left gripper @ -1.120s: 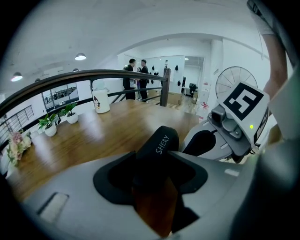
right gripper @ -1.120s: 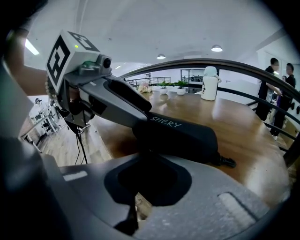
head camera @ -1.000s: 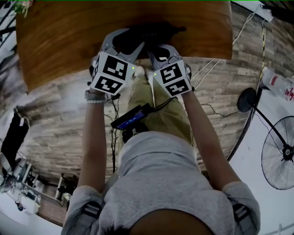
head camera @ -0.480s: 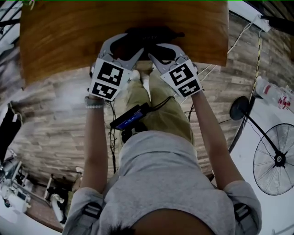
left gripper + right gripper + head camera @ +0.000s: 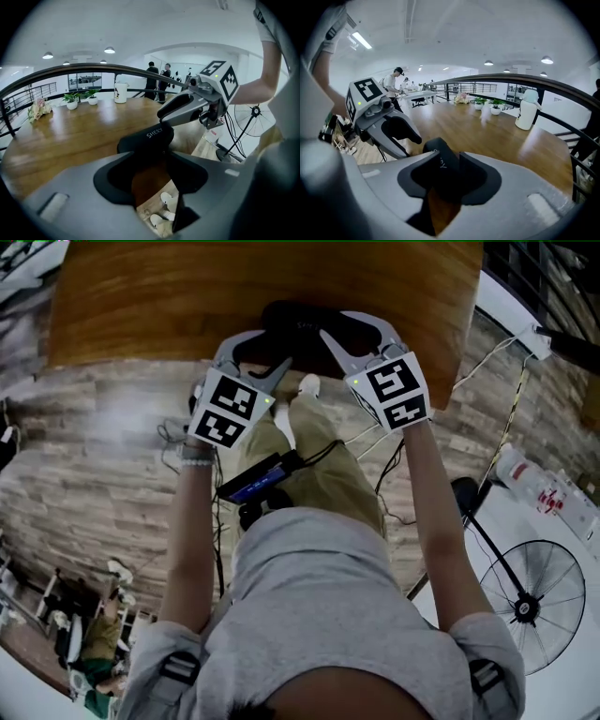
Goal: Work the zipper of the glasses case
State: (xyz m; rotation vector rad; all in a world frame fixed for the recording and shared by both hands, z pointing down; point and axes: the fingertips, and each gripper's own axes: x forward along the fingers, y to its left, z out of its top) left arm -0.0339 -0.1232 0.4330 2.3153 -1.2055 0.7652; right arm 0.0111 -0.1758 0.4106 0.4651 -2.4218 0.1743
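Nearest the cameras, the left gripper (image 5: 146, 154) has its two grey jaws, lined with black pads, closed across the near end of a black, oblong, hard-shelled glasses case (image 5: 149, 135) with white lettering on its lid. Through the gap behind the pads, the person's white shoes (image 5: 167, 200) show on the plank floor below. The right gripper (image 5: 440, 163) does the same from the opposite side, its pads pressing on the other end of the glasses case. The case thus lies crosswise between the two grippers, one end in each pair of jaws, at the near edge of the brown wooden table (image 5: 65, 136). Whether it rests on the wood or is raised just clear of it cannot be told.

This looks like the holding step, before the zipper itself is worked. Both grippers are taken up with the case, and no view shows a pull tab clearly. The next move would call for one gripper to hold the case steady while the other lets go, finds the small tab on the seam and draws it round without twisting the shell.

Farther off on the table stand a white jug (image 5: 120, 93) and small potted plants (image 5: 71, 99), with a dark curved handrail (image 5: 511, 76) beyond.
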